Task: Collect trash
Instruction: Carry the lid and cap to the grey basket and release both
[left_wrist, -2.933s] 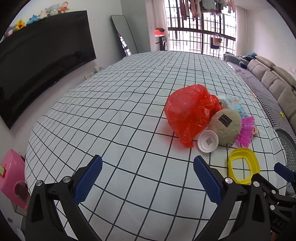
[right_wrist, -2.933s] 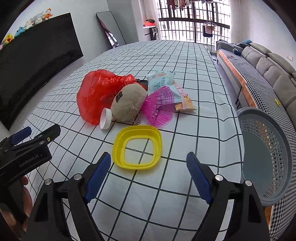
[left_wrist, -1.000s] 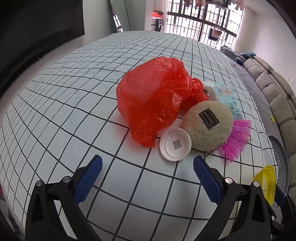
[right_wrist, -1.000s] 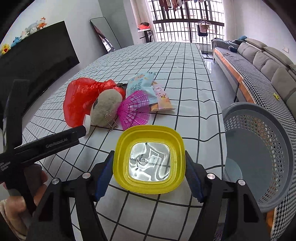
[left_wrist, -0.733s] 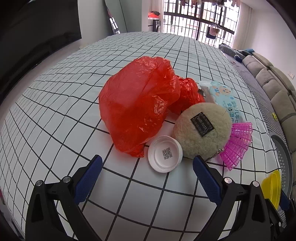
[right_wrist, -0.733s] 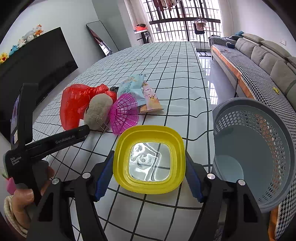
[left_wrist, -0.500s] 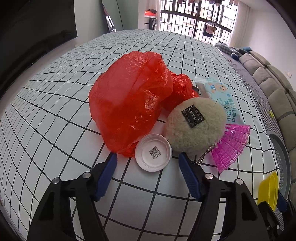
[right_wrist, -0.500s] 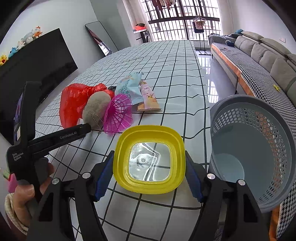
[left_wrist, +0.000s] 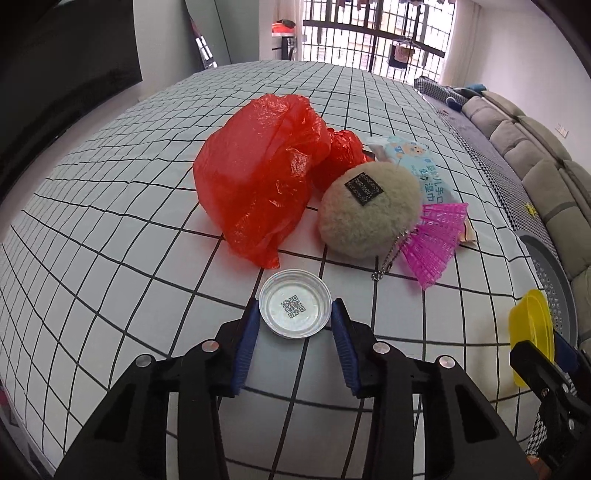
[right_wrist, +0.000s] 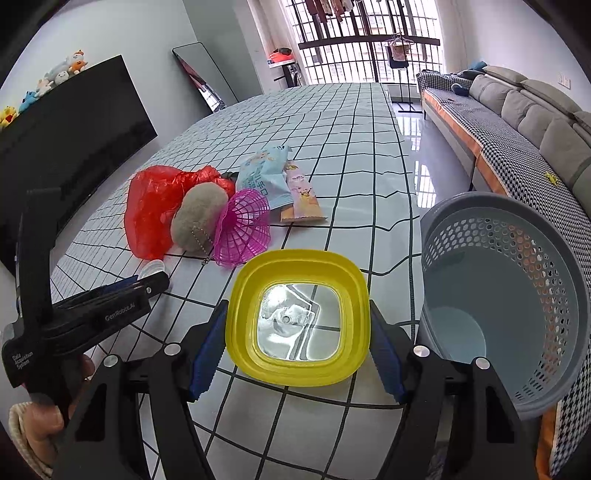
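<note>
While a heap of litter sits on the grid-patterned tablecloth (left_wrist: 110, 229), both grippers already have something between their fingers. In the heap, a crumpled red plastic bag (left_wrist: 258, 177) lies far left, a beige fluffy pouch (left_wrist: 369, 210) with a bead chain leans against its right side, a pink mesh fan (left_wrist: 436, 240) touches the pouch, and a pale blue wipes packet (right_wrist: 264, 177) and a snack wrapper (right_wrist: 301, 199) lie just beyond.

The left gripper (left_wrist: 294, 325) is closed narrowly on a round white cap (left_wrist: 294, 308), its blue pads pressing the cap's left and right edges; the cap faces the camera, QR code showing, near the bag's lower tip.

The right gripper (right_wrist: 297, 332) is closed more widely on a yellow lid (right_wrist: 297, 317), a rounded square with a clear centre, held face-on and squeezed from left and right. It hangs above the table's near right edge. Just to its right stands a grey perforated basket (right_wrist: 517, 266), mouth tilted toward the camera.
</note>
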